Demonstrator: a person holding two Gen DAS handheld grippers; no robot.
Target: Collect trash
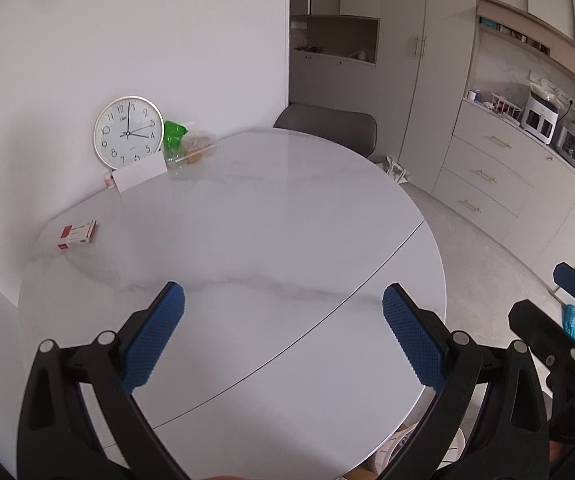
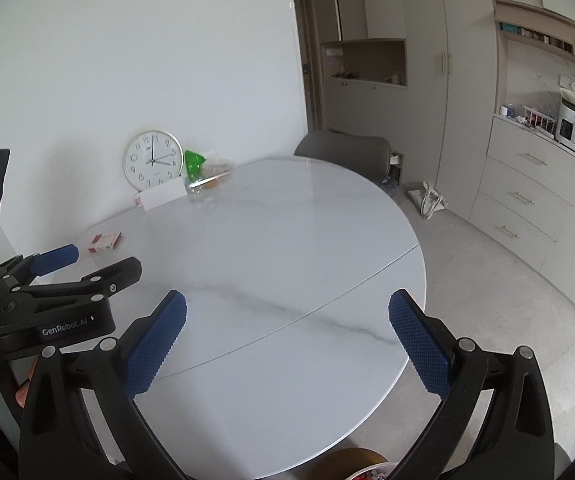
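We are holding the left gripper (image 1: 283, 336) and right gripper (image 2: 287, 340) wide apart-fingered and gripping nothing above the marble table (image 1: 271, 220). Green wrapper (image 1: 174, 135) and red box (image 1: 77, 233) are lying near the clock (image 1: 128, 132) by the wall.

Bare marble table (image 1: 247, 240) lies ahead of both wide-spread grippers. Clock (image 1: 128, 132), green bag (image 1: 173, 136) and red box (image 1: 77, 234) line its far-left edge.

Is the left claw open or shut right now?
Open. The left claw has its blue pads spread wide above the table, nothing between them.
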